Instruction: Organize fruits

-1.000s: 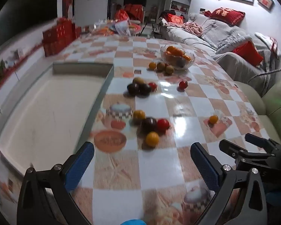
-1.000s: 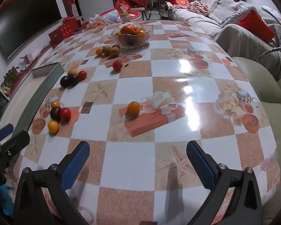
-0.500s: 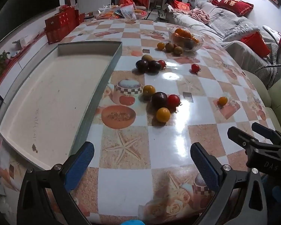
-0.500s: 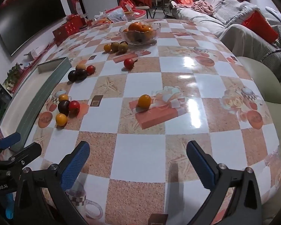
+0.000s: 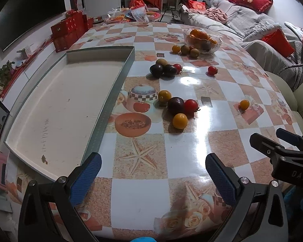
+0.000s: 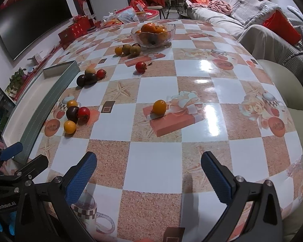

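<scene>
Now both grippers hang low over the near edge of the table [image 6: 155,161], fingers spread wide and holding nothing. The left gripper [image 5: 153,173] has its blue pads over a starfish print; past its left finger lies the tray [image 5: 66,104], shallow and white inside. Ahead of the fingers, slightly right of centre, sits a cluster of four fruits: a yellow one [image 5: 180,121] nearest, a dark plum [image 5: 175,105] touching a red tomato [image 5: 190,105] behind it, and another yellow fruit [image 5: 164,95] just beyond. Farther on, a second cluster [image 5: 164,69] of dark and red fruits lies beside the tray's far corner. A lone red tomato [image 5: 212,70] is off to the right of it.

The right gripper [image 6: 148,171] points across the checked cloth. Straight ahead between its fingers, well apart from them, a lone orange fruit [image 6: 159,106] rests on a printed gift box. Far beyond stands the glass bowl [image 6: 153,35] with oranges in it, with three small fruits [image 6: 128,49] just beside it on the left. The left gripper shows at this view's lower left edge.
</scene>
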The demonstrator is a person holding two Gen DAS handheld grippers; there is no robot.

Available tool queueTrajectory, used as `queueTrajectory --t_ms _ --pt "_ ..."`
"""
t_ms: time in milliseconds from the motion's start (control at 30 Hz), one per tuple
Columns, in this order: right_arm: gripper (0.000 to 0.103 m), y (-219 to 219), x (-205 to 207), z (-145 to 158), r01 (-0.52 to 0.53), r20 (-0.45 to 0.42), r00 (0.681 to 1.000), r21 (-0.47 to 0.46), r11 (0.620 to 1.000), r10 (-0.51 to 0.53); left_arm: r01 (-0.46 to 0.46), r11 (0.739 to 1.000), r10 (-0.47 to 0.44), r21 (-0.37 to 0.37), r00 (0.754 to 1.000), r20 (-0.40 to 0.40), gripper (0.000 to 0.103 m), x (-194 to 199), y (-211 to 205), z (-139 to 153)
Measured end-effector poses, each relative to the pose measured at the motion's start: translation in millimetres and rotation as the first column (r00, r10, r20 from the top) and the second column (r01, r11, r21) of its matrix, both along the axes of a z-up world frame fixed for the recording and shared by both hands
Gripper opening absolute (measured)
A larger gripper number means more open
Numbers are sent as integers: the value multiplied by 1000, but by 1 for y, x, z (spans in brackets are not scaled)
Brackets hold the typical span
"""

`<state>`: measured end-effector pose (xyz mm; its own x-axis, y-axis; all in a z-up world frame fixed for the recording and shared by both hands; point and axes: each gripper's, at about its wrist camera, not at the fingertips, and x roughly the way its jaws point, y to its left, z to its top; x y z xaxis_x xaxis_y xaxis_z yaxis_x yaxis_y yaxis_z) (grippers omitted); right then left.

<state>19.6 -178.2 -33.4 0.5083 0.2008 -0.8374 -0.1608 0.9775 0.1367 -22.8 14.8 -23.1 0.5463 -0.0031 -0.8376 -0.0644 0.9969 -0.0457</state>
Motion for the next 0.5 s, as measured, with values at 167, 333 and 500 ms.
queueTrajectory --t_ms 167,333,500 --pt "103 -1 -1 -1 5 -4 1000 3 1000 -5 -7 1000 7 2 1000 -4 103 0 1 0" --pt "103 -4 0 -3 8 -12 1000 11 1000 -8 -9 1000 9 10 1000 -8 103 1 0 -1" --pt "103 -4 0 -3 7 -12 1000 10 1000 -7 -12 1000 12 18 1000 -14 103 1 0 -4"
